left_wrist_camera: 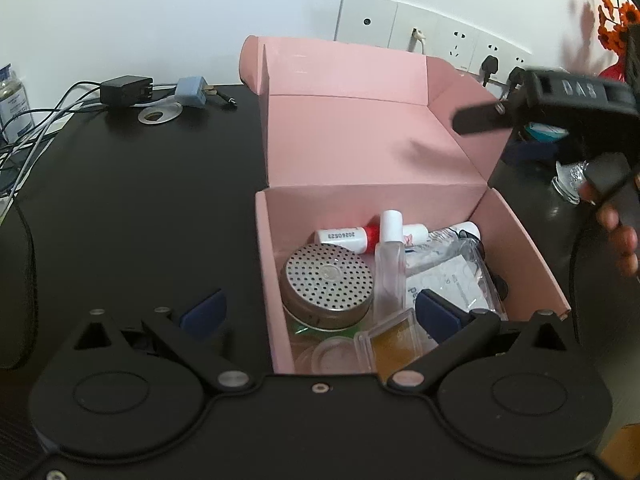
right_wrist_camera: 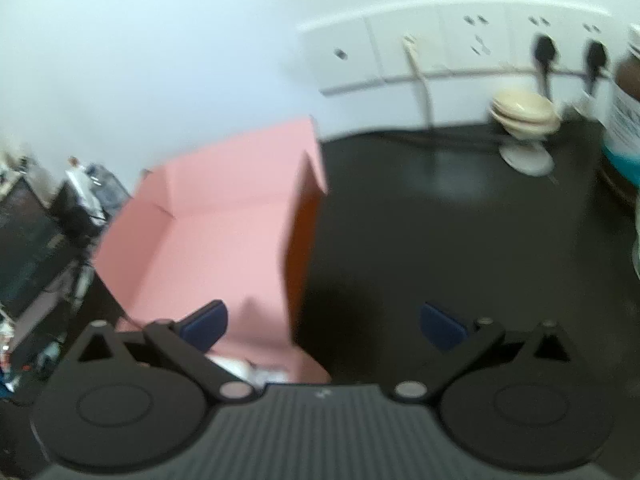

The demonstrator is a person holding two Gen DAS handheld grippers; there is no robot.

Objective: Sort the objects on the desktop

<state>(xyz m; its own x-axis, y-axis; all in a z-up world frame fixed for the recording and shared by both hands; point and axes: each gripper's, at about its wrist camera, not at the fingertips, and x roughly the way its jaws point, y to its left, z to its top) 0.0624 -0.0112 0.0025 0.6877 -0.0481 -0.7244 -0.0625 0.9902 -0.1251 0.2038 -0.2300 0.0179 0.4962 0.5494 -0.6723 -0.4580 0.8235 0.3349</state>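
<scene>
The left gripper (left_wrist_camera: 320, 312) hangs wide and empty over the near end of the pink box (left_wrist_camera: 520, 240); the right gripper (right_wrist_camera: 324, 322), equally spread and empty, hovers past the box's right wall. Inside the box, nearest the left gripper, a perforated round tin (left_wrist_camera: 328, 284) sits beside a clear spray bottle (left_wrist_camera: 389, 268), with a small amber case (left_wrist_camera: 394, 344) at the near wall. The tin looks rigid and light, best pinched across its rim; the bottle looks slick and breakable, so grip its flat sides.
</scene>
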